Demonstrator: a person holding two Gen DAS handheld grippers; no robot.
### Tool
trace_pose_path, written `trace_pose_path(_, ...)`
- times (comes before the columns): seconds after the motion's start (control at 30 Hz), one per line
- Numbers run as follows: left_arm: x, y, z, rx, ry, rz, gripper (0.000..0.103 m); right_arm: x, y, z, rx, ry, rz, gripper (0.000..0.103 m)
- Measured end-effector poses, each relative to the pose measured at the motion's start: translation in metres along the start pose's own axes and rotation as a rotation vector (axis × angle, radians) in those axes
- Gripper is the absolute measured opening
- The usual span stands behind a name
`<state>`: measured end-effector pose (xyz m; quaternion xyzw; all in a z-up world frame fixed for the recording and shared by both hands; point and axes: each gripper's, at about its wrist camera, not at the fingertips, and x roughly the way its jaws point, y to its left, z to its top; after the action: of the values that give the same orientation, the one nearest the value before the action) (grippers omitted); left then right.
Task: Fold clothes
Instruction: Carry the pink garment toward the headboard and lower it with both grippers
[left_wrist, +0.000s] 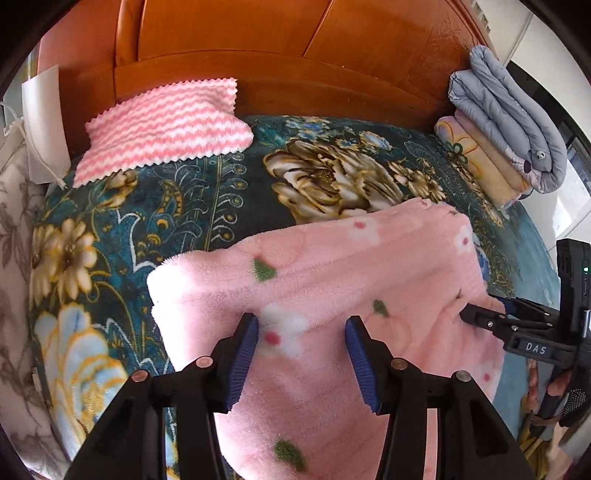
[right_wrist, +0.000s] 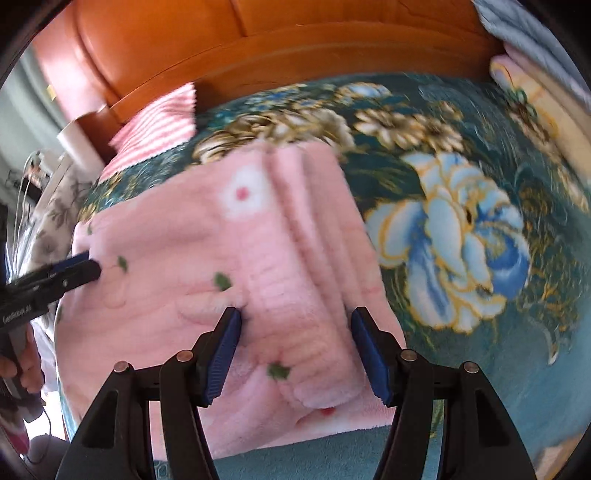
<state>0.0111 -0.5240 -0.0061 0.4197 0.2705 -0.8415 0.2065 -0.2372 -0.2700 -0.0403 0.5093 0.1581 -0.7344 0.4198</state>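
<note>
Containers: none visible; everything lies directly on the bed.
Bed cover (left_wrist: 229, 192): one plush teal blanket, printed with large gold, cream and blue flowers, spread over the whole bed.
Task garment (left_wrist: 332, 280): one pink fleece piece with white blossoms, red dots and green leaves; soft, fuzzy, ribbed in faint rows. It lies on the bed cover, near edge toward the cameras, already folded into a thick, roughly rectangular pad with stacked layers showing along its right side in the right wrist view (right_wrist: 295, 258).
Left claw (left_wrist: 301, 325): jaws apart, blue ribbed pads on black fingers, poised just over the garment's left part; nothing held between them.
Right claw (right_wrist: 295, 321): jaws apart, same blue pads, straddling the layered ridge of the garment; whether the pads touch the fleece cannot be told.
Striped cloth (left_wrist: 166, 129): one pink-and-white zigzag towel with pinked edges, lying at the head of the bed against the headboard, well apart from the garment.
Headboard (left_wrist: 277, 55): one, glossy orange-brown wood with curved panels.
Folded bedding (left_wrist: 506, 125): a stack in the far right corner, a grey-blue quilt on top of a peach floral one.
Hand (right_wrist: 29, 369): fingers around the left tool's handle, at the frame edge.
</note>
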Motion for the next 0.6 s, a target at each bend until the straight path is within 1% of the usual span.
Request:
trace_pose_path(0.07, -0.003, -0.001, -0.001, -0.001, -0.008, 0.007, 0.053, -0.003, 0.001, -0.001, 0.015, -0.013, -0.003, 0.063)
trace_pose_path(0.13, -0.016, -0.007, -0.006, -0.005, -0.037, 0.025, 0.053, -0.01, 0.002, -0.002, 0.019, -0.027, -0.007, 0.063)
trace_pose_path(0.2, -0.03, -0.015, -0.014, -0.009, -0.067, 0.049, 0.053, -0.022, 0.003, -0.006, 0.017, -0.048, 0.0, 0.063)
trace_pose_path(0.3, -0.044, -0.036, -0.036, -0.004, -0.079, 0.072, 0.056, -0.042, 0.003, -0.02, 0.004, -0.072, 0.0, 0.064)
trace_pose_path(0.37, -0.052, -0.051, -0.051, -0.001, -0.084, 0.087, 0.059, -0.049, 0.001, -0.036, -0.004, -0.054, -0.015, 0.065)
trace_pose_path(0.5, -0.069, -0.081, -0.083, 0.007, -0.095, 0.115, 0.063, -0.053, -0.007, -0.068, 0.002, 0.001, -0.034, 0.065)
trace_pose_path(0.57, -0.07, -0.094, -0.096, -0.018, -0.07, 0.141, 0.064, -0.054, -0.012, -0.084, 0.011, 0.026, -0.041, 0.067)
trace_pose_path(0.6, -0.07, -0.099, -0.101, -0.038, -0.063, 0.157, 0.064, -0.054, -0.015, -0.091, 0.023, 0.034, -0.042, 0.071)
